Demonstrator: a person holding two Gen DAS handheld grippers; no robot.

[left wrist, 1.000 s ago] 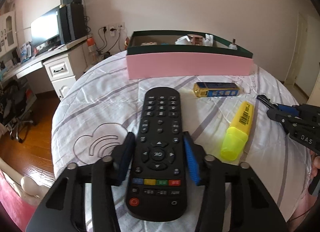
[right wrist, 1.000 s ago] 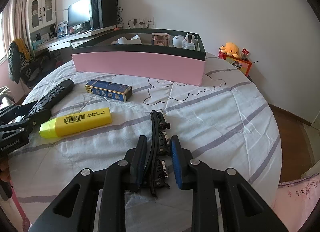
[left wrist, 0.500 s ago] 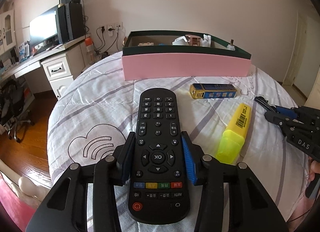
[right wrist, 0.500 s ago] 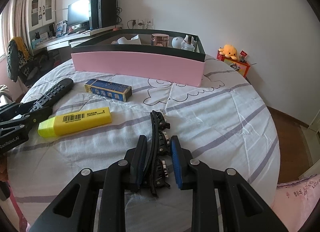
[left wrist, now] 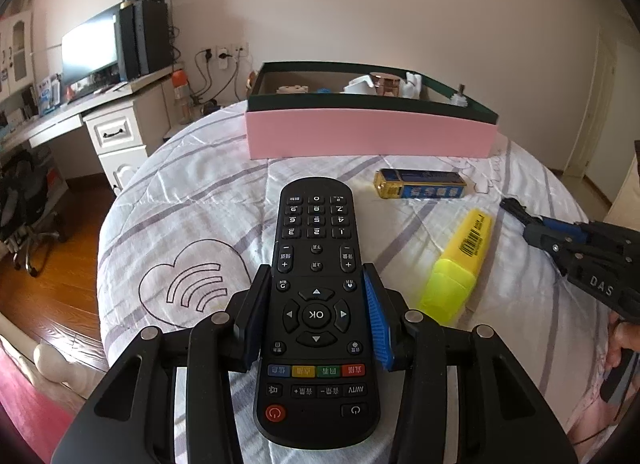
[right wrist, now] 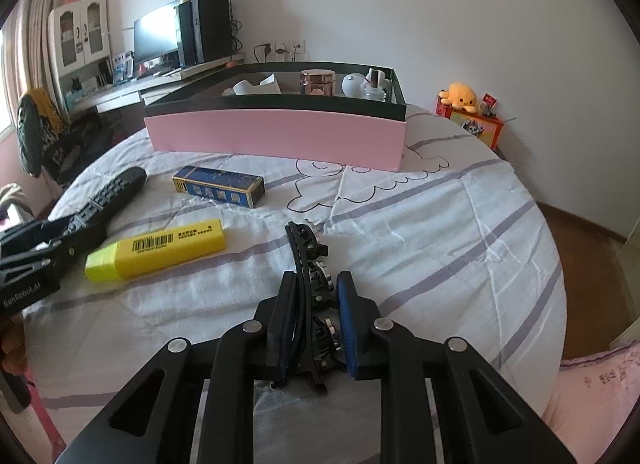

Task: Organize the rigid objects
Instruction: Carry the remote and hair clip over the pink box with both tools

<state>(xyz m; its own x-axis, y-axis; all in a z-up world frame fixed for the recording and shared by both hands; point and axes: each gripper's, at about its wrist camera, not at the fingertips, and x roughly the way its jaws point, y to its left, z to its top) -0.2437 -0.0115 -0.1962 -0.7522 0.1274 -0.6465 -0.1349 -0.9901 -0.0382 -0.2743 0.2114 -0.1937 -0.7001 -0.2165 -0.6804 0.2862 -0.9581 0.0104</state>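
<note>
while both grippers sit low over the striped bedsheet (right wrist: 460, 224), each has smth between its fingers. left gripper (left wrist: 316, 284): fingers narrow, pads pressed on both long sides of the black remote (left wrist: 316, 248), which lies flat on the sheet, far end pointing to 12 o'clock toward the pink box (left wrist: 368, 136). right gripper (right wrist: 316, 284): fingers at their narrowest, closed on a black hair clip (right wrist: 308, 260) that lies on the sheet w/ its curved spine on the left pad side and its teeth toward the blue pad.

in the left wrist view, a blue and gold carton (left wrist: 420, 184) lies at 1 o'clock from the remote, just short of the box front; a yellow highlighter (left wrist: 456, 264) lies at 3 o'clock, cap end nearest the camera. the right gripper shows at the 3 o'clock edge, w/ part of a hand (left wrist: 620, 340) under it.

in the right wrist view, the highlighter is at 9–10 o'clock from the clip, near but not touching; the carton at 11 o'clock; the box at 12 o'clock, well apart. inside the box: a copper-lid jar (right wrist: 318, 82), a white round item (right wrist: 354, 84), white paper (right wrist: 256, 86). a yellow plush toy (right wrist: 458, 94) sits at 1–2 o'clock by the wall. a desk w/ monitor (right wrist: 156, 38) stands at 10–11 o'clock.
</note>
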